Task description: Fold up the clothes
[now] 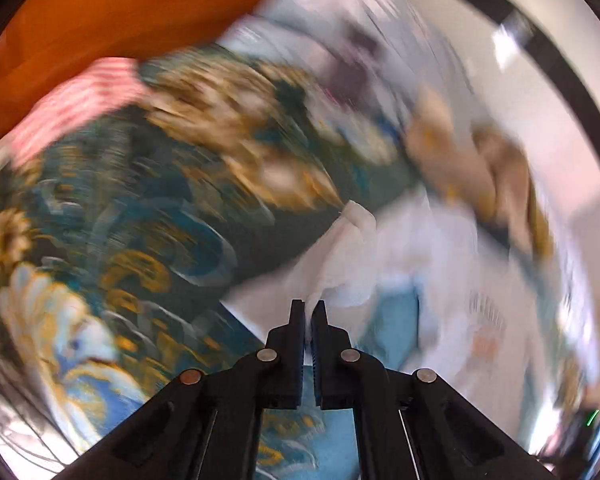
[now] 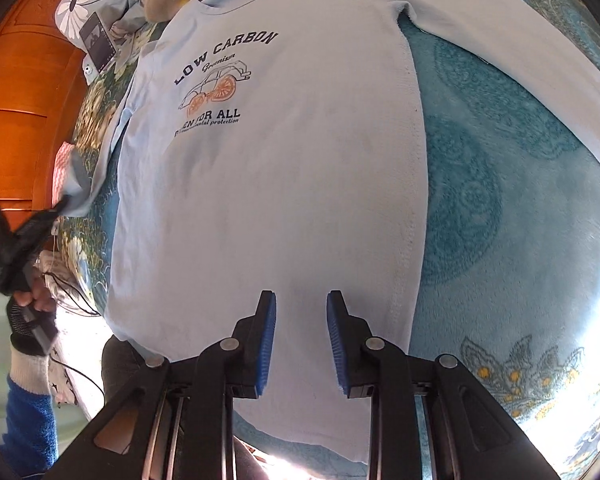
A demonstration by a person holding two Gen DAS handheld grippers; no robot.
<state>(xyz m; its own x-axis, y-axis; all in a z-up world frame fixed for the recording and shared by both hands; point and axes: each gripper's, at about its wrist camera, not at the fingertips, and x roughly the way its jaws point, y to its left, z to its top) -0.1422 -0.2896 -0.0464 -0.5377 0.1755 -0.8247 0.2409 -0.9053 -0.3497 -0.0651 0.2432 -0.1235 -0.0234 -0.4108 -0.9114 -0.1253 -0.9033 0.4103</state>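
In the left wrist view, everything is smeared and blurry. Our left gripper (image 1: 309, 308) has its two black fingers squeezed almost together, and a thin bit of pale cloth sticks out between them. We think this is a sleeve (image 1: 352, 240) of the shirt. Under it lies a bedspread (image 1: 140, 200) with dark green, gold and blue swirls.

In the right wrist view, the picture is sharp. The pale blue shirt (image 2: 280, 180) lies flat and face up on a fuzzy blue blanket (image 2: 500, 220), with dark letters and a little car with orange wheels on its chest. Our right gripper (image 2: 301, 300) hovers over the bottom part of the shirt, fingers apart, holding nothing. Far left, the left gripper (image 2: 62, 202) pinches the sleeve tip (image 2: 76, 184).

The shirt looks soft, light and floppy, so it will sag and bend wherever we lift it. We think the hem and sleeve ends are the best places to grab.
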